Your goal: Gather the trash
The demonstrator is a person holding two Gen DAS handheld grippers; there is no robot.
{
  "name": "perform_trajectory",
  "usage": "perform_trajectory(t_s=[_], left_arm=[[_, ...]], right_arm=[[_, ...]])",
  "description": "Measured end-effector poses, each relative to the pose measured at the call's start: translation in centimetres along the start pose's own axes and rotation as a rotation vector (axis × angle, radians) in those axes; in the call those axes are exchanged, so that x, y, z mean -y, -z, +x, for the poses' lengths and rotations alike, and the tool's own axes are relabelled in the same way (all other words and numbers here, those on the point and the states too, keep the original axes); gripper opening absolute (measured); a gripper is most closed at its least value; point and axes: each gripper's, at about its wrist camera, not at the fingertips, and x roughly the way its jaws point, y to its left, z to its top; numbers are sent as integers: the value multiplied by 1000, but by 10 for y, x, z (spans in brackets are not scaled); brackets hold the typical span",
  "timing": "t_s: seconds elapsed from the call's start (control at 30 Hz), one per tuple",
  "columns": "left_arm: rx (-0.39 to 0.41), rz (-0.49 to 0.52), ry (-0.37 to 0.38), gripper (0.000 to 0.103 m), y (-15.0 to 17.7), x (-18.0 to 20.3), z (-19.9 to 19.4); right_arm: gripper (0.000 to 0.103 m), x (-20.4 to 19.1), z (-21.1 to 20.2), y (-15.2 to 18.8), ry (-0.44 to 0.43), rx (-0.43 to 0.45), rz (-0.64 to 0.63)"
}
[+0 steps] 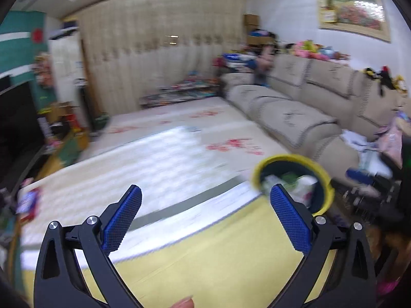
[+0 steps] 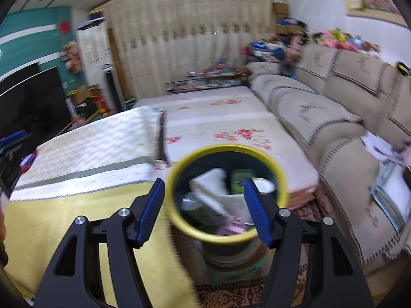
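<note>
A dark trash bin with a yellow rim (image 2: 227, 151) stands on the floor beside the yellow table. It holds white paper (image 2: 210, 182), a green can (image 2: 241, 178) and other trash. My right gripper (image 2: 204, 187) is open and empty, directly above the bin's mouth. In the left wrist view the bin's yellow rim (image 1: 290, 157) sits to the right of the table's edge. My left gripper (image 1: 205, 193) is open and empty over the yellow table (image 1: 205, 256), left of the bin. Both views are blurred.
A beige sofa (image 2: 334, 118) runs along the right. A low platform with floral and white covers (image 2: 205, 118) lies ahead. A black TV (image 2: 28, 102) and clutter stand at the left. A patterned rug (image 2: 231, 292) lies under the bin.
</note>
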Motion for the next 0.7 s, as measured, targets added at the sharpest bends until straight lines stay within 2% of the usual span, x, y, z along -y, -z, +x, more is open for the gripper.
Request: perform_trajectory(t_s=[0.17, 0.27, 0.33, 0.4, 0.5, 0.7], left_arm=[[27, -115, -184, 98, 44, -65, -70], [43, -189, -251, 98, 65, -93, -109], [62, -232, -285, 98, 77, -107, -133], [77, -260, -303, 98, 89, -110, -153], [83, -290, -319, 98, 104, -114, -172], [86, -302, -343, 98, 124, -109, -183]], right_arm=[[66, -36, -12, -2, -70, 20, -57], [71, -54, -24, -1, -101, 28, -93], [81, -62, -35, 0, -123, 42, -112], [86, -68, -45, 2, -139, 55, -121], [87, -69, -58, 4, -148, 64, -133], [91, -76, -73, 10, -138, 80, -154]])
